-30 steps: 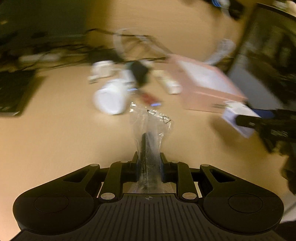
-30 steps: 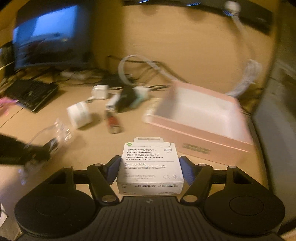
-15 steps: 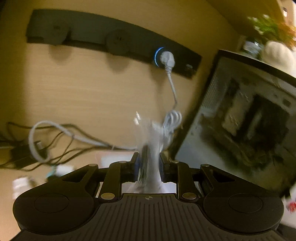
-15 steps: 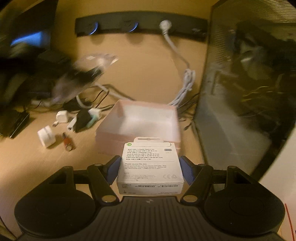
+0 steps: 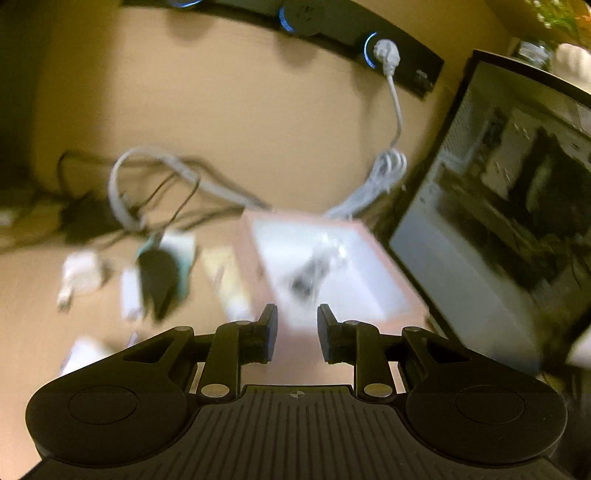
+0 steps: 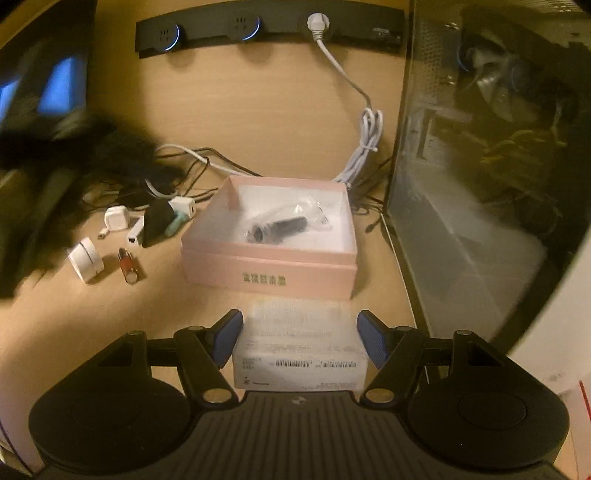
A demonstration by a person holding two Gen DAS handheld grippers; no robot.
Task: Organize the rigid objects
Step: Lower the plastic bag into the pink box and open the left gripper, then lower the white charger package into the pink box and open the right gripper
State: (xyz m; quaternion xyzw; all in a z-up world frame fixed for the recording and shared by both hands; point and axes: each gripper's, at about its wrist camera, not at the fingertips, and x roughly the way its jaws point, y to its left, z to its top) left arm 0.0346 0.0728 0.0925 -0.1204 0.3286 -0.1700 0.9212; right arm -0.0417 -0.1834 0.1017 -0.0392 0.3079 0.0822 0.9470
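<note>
A pink box (image 6: 269,271) stands open on the wooden desk. A black item in a clear plastic bag (image 6: 280,225) lies inside it; it also shows blurred in the left wrist view (image 5: 314,267). My left gripper (image 5: 296,334) is open and empty, just above the box's near edge (image 5: 373,266). My right gripper (image 6: 300,339) is open; a small white cable box (image 6: 300,347) sits between its jaws, blurred, with gaps on both sides. It is in front of the pink box.
Left of the pink box lie white chargers (image 6: 117,218), a black adapter (image 6: 157,223), a round white reel (image 6: 85,259) and a red stick (image 6: 128,265). Cables (image 6: 364,147) run to a wall power strip (image 6: 269,27). A glass-sided computer case (image 6: 491,166) stands at right.
My left gripper has opened and dropped the bagged black item into the pink box. My right gripper has opened off the white cable box, which now looks blurred and lower.
</note>
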